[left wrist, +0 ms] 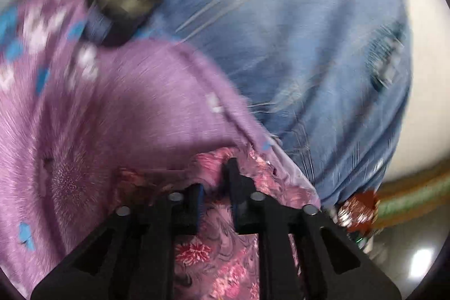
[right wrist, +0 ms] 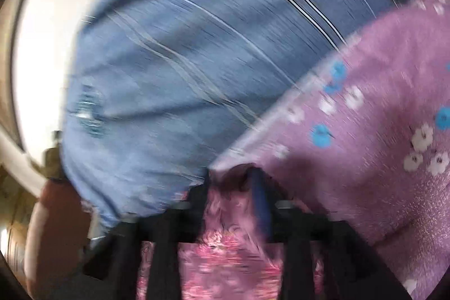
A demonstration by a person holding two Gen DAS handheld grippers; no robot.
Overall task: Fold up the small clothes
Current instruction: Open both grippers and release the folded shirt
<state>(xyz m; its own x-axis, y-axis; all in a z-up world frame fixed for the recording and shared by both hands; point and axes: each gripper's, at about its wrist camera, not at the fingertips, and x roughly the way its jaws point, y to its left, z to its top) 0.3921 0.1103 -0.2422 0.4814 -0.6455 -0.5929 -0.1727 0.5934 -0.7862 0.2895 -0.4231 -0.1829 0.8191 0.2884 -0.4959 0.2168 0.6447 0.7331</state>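
1. Plainly, we see a purple garment (left wrist: 118, 108) with white and blue flowers, its pink floral underside turned up at the hem, lying over a blue cloth (left wrist: 295, 47) with pale stripes.
2. Our left gripper (left wrist: 213, 182) has its fingers clamped on the pink hem.
3. Our right gripper (right wrist: 230, 184) likewise pinches the same garment's edge, just beside the blue cloth.
4. Both views are blurred.
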